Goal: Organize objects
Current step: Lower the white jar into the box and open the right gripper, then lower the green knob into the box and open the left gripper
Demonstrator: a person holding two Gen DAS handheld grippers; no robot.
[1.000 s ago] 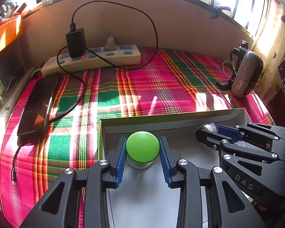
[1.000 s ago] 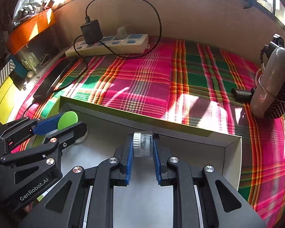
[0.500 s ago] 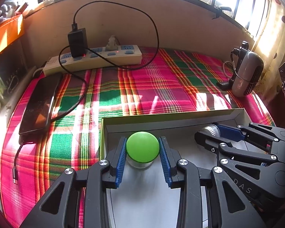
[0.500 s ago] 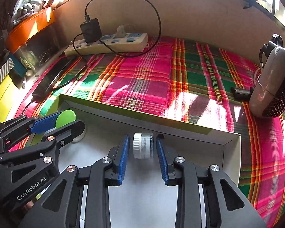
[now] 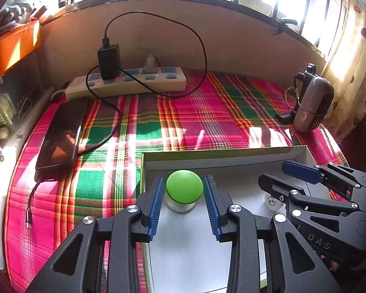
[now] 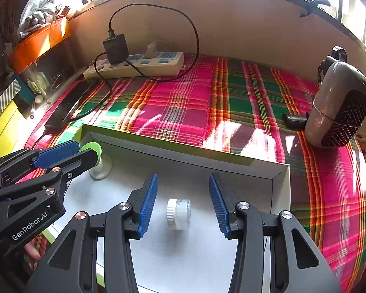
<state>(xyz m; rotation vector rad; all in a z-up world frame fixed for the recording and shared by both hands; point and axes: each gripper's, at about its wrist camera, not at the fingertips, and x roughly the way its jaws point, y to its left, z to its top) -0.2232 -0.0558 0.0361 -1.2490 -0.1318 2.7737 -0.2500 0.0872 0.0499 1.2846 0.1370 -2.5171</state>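
Note:
A shallow white box (image 5: pixel 219 151) (image 6: pixel 183 151) with a green rim lies on the plaid cloth. A green-lidded jar (image 5: pixel 184 188) (image 6: pixel 92 147) stands upright in its near left corner. My left gripper (image 5: pixel 183 178) (image 6: pixel 85 150) is shut on it, blue pads against the sides of the lid. A small clear jar with a white cap (image 6: pixel 178 213) (image 5: pixel 270 201) lies on its side on the box floor. My right gripper (image 6: pixel 183 175) (image 5: pixel 273 172) straddles this jar. Its jaws are opening and the pads stand well clear of the jar.
A white power strip (image 5: pixel 127 83) with a black charger and looping cable runs along the back wall. A dark phone (image 5: pixel 61 134) lies at the left on the cloth. A grey mesh-fronted device (image 6: pixel 339 107) stands at the right. Cluttered shelves flank the left.
The right gripper's jaws have spread apart and let go of the small white-capped jar, which now lies loose on the box floor. The left gripper and the green-lidded jar have not moved.

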